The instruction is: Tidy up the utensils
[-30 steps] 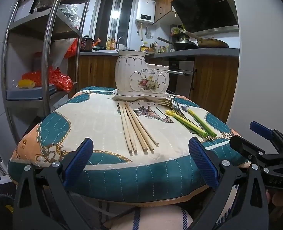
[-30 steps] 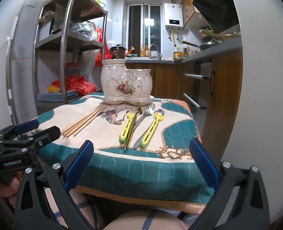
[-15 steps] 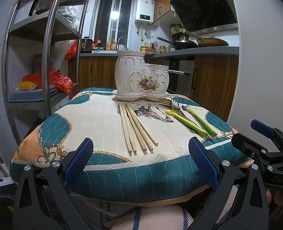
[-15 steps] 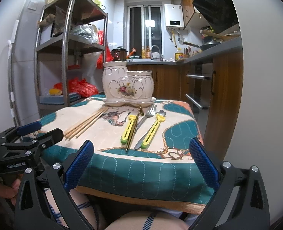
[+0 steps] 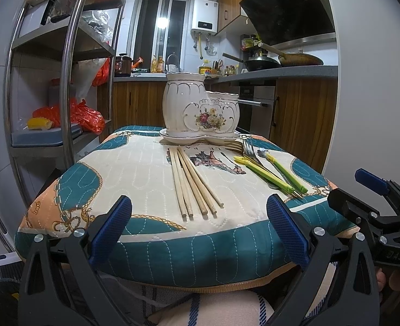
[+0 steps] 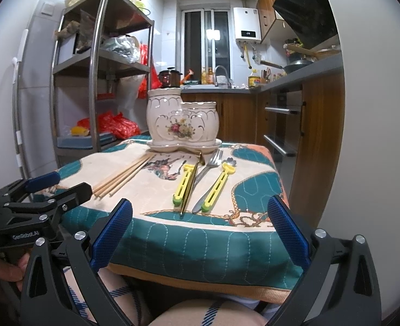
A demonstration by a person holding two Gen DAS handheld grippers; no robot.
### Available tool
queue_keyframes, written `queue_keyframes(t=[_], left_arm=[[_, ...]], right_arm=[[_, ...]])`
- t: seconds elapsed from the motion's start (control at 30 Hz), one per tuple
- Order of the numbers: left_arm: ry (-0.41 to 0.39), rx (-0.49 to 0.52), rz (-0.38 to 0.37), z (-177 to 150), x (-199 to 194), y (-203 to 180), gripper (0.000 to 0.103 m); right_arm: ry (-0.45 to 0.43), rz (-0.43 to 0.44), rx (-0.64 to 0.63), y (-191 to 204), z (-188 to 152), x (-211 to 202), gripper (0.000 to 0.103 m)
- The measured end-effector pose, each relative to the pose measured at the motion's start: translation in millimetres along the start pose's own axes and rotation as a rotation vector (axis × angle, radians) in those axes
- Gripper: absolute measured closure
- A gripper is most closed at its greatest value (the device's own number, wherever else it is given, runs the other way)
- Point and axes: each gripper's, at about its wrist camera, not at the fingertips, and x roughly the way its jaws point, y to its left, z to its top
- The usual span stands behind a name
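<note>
On the quilted cushion [image 5: 135,168], four wooden chopsticks [image 5: 193,183] lie side by side near its middle, long axes running from the near edge back toward the ceramic utensil holder [image 5: 201,107] at the far edge. The left gripper [image 5: 198,229], jaws spread wide and empty, hangs just off the near edge, nearly in line with their near ends. The right gripper [image 6: 200,231], equally open and empty, faces the fork [image 6: 209,169], the gold utensil [image 6: 191,180] and the yellow-green utensils [image 6: 217,186] toward the right edge. The left looks nearer the chopsticks.

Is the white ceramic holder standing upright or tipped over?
Upright. The ceramic holder stands level on its saucer, openings facing up, behind the chopsticks.
</note>
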Motion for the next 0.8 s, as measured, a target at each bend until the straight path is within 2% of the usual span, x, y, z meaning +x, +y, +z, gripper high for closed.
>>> queue_keyframes(t=[0.8], left_arm=[[0.029, 0.010, 0.016, -0.4, 5.5, -0.2, 0.005]], right_arm=[[-0.001, 0.002, 0.001, -0.8, -0.5, 0.1, 0.004]])
